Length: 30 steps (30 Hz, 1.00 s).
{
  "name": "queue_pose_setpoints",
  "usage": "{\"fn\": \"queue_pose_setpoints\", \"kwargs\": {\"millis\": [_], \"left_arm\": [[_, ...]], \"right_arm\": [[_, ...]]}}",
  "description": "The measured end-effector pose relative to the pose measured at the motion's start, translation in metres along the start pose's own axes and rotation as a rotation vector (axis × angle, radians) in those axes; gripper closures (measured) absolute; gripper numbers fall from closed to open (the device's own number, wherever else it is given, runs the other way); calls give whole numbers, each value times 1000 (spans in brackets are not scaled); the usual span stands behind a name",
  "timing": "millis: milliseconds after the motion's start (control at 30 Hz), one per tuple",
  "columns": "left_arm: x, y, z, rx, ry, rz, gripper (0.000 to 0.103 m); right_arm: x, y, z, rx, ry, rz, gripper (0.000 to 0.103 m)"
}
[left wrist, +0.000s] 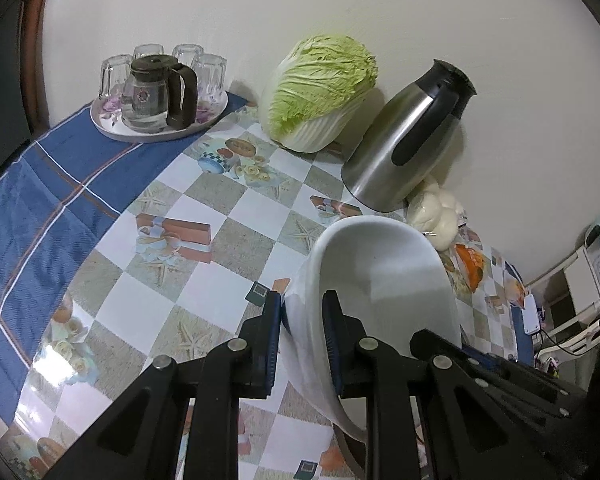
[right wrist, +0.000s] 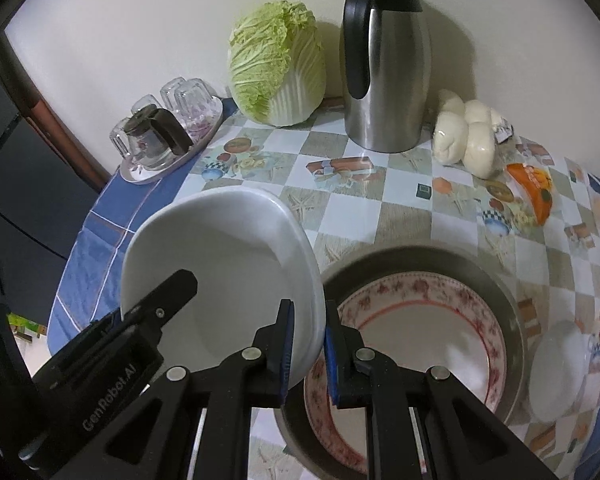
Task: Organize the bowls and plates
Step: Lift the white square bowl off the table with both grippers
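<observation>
Left gripper point(left wrist: 302, 320) & right gripper point(right wrist: 308, 334) are both pinching the white bowl's point(right wrist: 224, 264) rim, holding it tilted above the tabletop point(left wrist: 228, 240). Only the right wrist view is showing the floral plate point(right wrist: 424, 320) sitting inside a grey basin point(right wrist: 512, 304) beside it.

You have a plain white bowl point(right wrist: 228, 264) tilted up off the worktop, its rim pinched at two spots. Just right of it sits a red-flowered plate point(right wrist: 428, 332) lying flat inside a dark round basin point(right wrist: 512, 300), with a small white bowl point(right wrist: 556, 376) beside that.
</observation>
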State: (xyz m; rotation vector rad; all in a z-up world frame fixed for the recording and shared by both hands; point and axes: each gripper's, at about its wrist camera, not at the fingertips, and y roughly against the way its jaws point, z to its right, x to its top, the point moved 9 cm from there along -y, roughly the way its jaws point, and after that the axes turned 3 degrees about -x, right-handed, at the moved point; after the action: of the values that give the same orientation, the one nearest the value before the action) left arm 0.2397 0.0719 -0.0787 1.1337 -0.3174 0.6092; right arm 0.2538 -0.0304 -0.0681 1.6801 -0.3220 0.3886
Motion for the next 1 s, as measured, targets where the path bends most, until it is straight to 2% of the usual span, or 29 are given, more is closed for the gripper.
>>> {"fn": "queue_pose_setpoints", "kwargs": {"millis": [400, 600, 800, 1000], "left_arm": [[-20, 12, 16, 46, -66, 6, 81], [-23, 8, 24, 62, -89, -1, 81], [-21, 15, 40, 102, -133, 29, 81], [-17, 27, 53, 119, -161, 63, 81]], "right_arm": [[-28, 29, 6, 61, -79, 85, 88], [-34, 26, 17, 91, -113, 103, 88], [-38, 29, 28, 150, -147, 124, 88], [-36, 40, 37, 175, -161, 148, 88]]}}
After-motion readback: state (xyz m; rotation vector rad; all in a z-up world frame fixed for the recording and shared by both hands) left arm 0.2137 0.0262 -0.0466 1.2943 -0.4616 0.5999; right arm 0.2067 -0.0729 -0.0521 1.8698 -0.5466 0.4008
